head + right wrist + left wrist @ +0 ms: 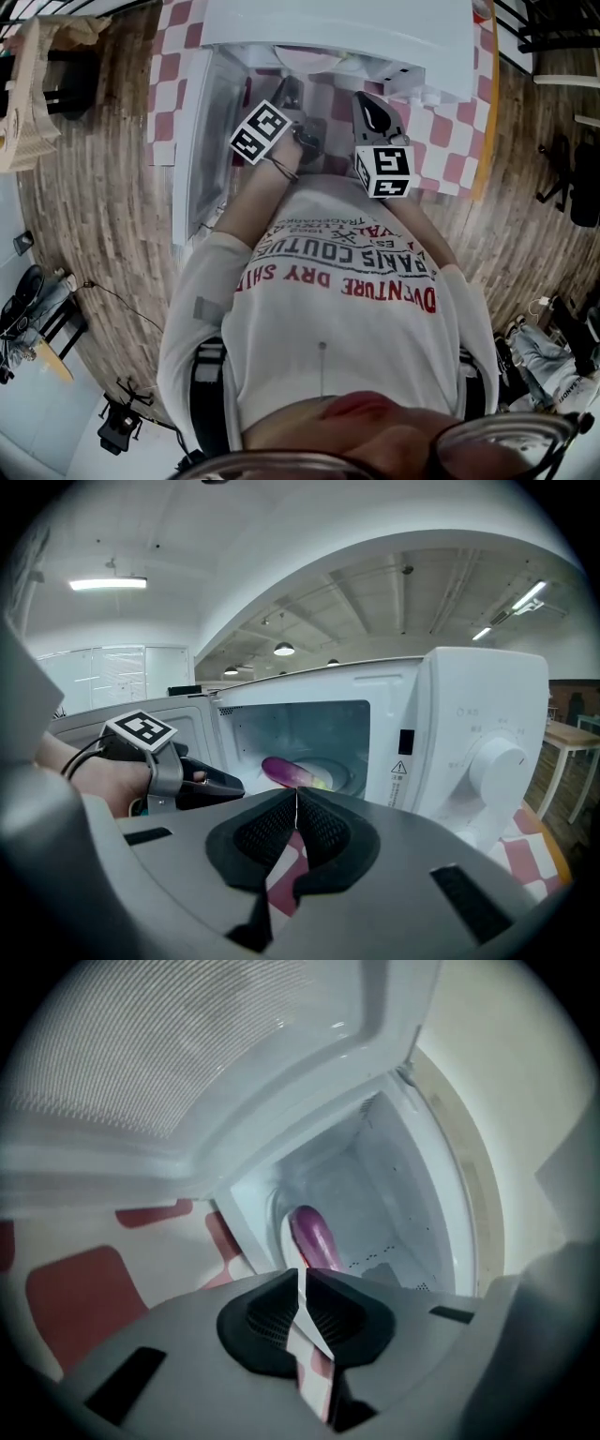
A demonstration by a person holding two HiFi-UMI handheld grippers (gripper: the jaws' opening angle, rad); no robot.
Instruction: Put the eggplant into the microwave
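Observation:
A purple eggplant [314,1237] lies on the round plate inside the white microwave [469,724], whose door [187,1072] stands swung open to the left. In the right gripper view the eggplant [291,772] rests free in the cavity. My left gripper [303,1274] hovers just in front of the opening, a short way back from the eggplant. Its jaws stand a narrow slit apart with nothing between them. My right gripper [296,797] stays further back, facing the cavity, shut and empty. Both grippers, left [291,94] and right [370,108], show in the head view before the microwave [337,28].
The microwave sits on a red-and-white checked cloth [178,66]. Its control knob [497,761] is on the right front panel. The open door [202,141] juts out at the left of my left hand. Wooden floor surrounds the table.

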